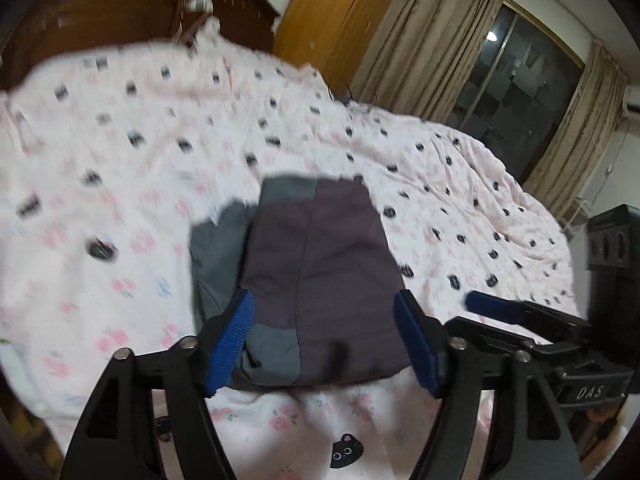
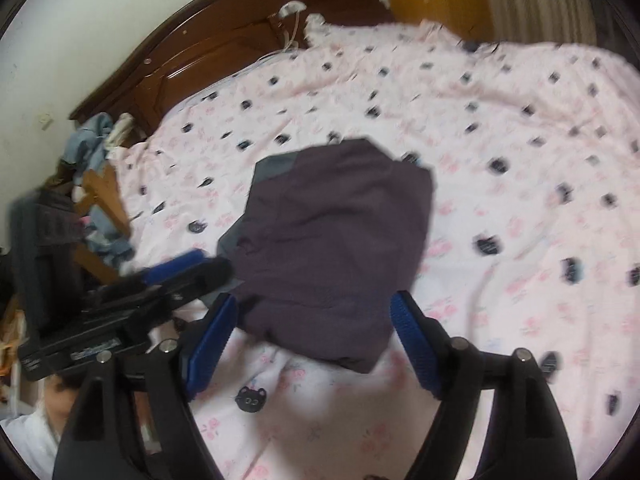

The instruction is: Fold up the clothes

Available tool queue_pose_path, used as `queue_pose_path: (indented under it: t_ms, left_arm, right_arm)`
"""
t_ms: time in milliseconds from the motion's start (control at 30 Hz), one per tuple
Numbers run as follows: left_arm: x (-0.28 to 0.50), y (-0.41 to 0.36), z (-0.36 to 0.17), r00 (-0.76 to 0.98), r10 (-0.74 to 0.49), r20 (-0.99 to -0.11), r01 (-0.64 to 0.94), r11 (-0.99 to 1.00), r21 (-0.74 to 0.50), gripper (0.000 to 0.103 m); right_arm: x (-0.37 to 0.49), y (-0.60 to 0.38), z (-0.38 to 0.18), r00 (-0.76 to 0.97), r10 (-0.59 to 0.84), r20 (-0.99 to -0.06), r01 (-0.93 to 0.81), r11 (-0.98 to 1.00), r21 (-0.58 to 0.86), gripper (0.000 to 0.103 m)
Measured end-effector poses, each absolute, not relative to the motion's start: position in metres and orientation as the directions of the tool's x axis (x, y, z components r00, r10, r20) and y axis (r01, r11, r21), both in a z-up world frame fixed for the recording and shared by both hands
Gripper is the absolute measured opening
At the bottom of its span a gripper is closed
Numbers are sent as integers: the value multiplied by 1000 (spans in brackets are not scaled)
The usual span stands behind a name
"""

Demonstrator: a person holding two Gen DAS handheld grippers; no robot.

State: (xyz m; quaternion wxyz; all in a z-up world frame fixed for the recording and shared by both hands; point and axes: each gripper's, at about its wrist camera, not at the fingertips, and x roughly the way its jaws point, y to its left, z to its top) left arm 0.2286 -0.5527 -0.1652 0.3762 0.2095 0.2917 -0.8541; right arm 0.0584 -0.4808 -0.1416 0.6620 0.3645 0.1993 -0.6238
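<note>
On the bed, over a pink sheet (image 1: 168, 152) printed with flowers and black cat faces, a folded purple-and-grey garment (image 1: 316, 276) lies as a compact bundle near the nearer edge, grey panels showing along one side and at the far corner. The left gripper (image 1: 326, 344) hangs just above the garment's near end, its blue-padded fingers (image 1: 236, 340) spread wide to either side of the fabric and gripping nothing. In the right wrist view the right gripper (image 2: 316, 346) stands the same way, jaws far apart, the garment's near edge between its pads with none of it pinched. Each tool shows in the other's camera, close beside it: the right one's blue tip enters from the right in the left wrist view, and the left one's black body crosses the lower left of the right wrist view, partly covering the garment's grey corner.

A dark wooden headboard (image 2: 192, 52) curves behind the bed, with a white object and cord hanging at its top. Beside it a heap of blue and white clothes with wooden hangers (image 2: 100, 184) crowds the edge. Tan curtains (image 1: 436, 36) frame a dark window (image 1: 516, 80), next to an orange wooden panel (image 1: 332, 16). Both views are motion-blurred.
</note>
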Motion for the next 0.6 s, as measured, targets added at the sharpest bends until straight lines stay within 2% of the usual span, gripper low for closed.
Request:
queue_pose_path:
  t_ms: [167, 267, 600]
  left_arm:
    - [224, -534, -143, -548, -603, -579, 821, -521, -234, 69]
    - [221, -523, -132, -499, -644, -579, 848, -501, -174, 69]
    - [220, -507, -130, -418, -665, -619, 883, -457, -107, 69]
  right_arm:
    - [65, -452, -113, -22, -723, -690, 979, -154, 131, 92]
    - [68, -441, -105, -84, -729, -680, 978, -191, 84, 93]
    - [66, -421, -95, -100, -731, -675, 970, -221, 97, 93]
